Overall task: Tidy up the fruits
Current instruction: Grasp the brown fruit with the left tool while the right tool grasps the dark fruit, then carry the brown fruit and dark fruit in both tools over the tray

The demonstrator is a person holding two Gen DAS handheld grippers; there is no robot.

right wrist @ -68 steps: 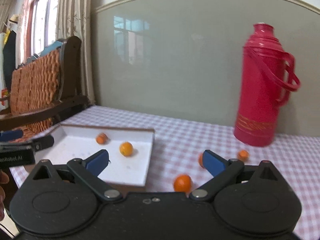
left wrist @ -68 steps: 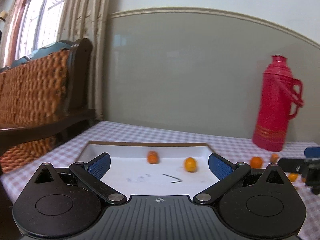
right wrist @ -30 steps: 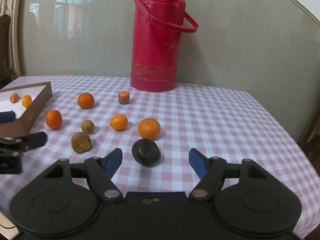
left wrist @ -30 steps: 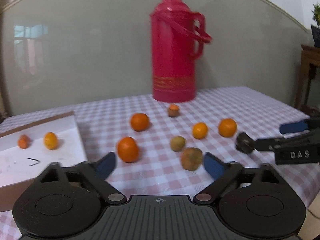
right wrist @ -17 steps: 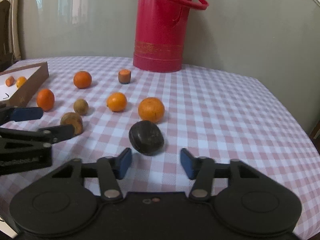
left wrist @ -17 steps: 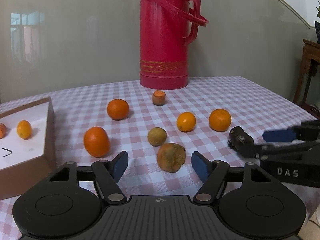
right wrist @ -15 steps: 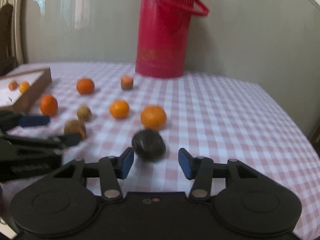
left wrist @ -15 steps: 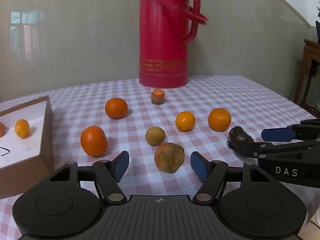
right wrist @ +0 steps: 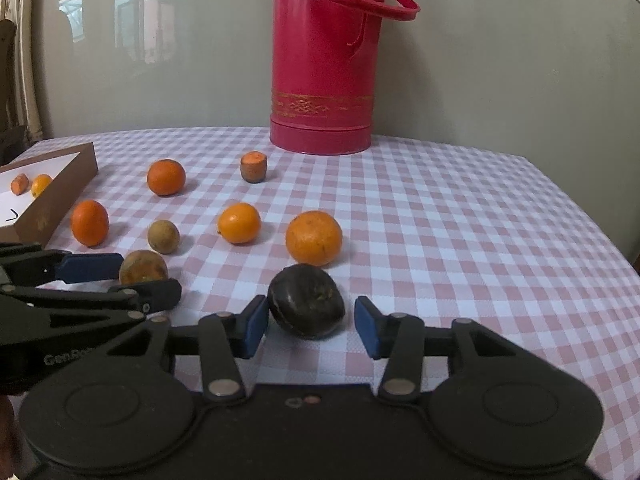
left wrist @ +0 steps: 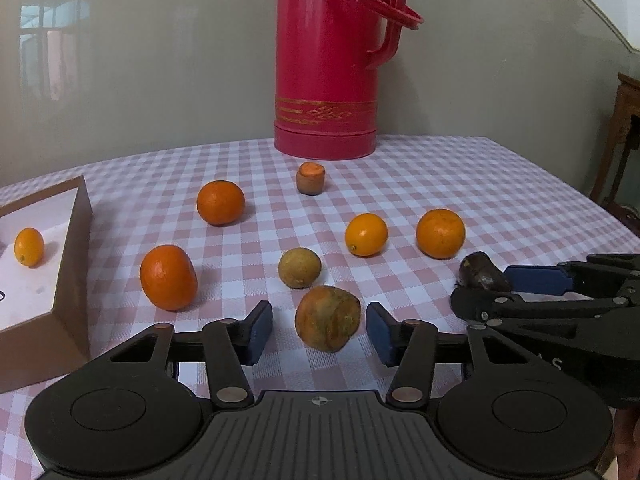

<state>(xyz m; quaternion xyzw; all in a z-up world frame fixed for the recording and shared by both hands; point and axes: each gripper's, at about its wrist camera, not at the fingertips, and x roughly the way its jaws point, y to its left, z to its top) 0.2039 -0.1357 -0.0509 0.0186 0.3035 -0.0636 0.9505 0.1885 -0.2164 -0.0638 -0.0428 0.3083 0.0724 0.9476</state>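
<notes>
- The left gripper [left wrist: 319, 334] has its blue pads on both sides of a brownish-orange, spotted, wrinkled fruit [left wrist: 327, 317] that lies on the pink-and-white checked tablecloth [left wrist: 500, 200], toward the near edge of the table. The jaws have just been closing; a small gap shows on each side, so the pads do not press yet.
- The right gripper [right wrist: 311, 326] stands around a dark brown, almost black round fruit [right wrist: 306, 300], also toward the near edge. Its jaws have just been closing too; the left pad is touching or almost touching, the right pad stands a little apart.
- Both fruits look old and probably soft. I judge that they are light, and that a hard squeeze can break the skin.
- The best place to hold is across the widest middle of each fruit, pads level on opposite sides. The dark one looks smooth, so it may slip or roll if it is taken too high.
- The open brown cardboard box with white inside [left wrist: 76, 240] is at the left edge of the table, with a small yellow-orange oval fruit [left wrist: 29, 247] in it. It seems the place for the sorted fruits.
- Several round orange fruits and the tall red plastic thermos [left wrist: 332, 60] at the far edge stay apart from both grippers.
</notes>
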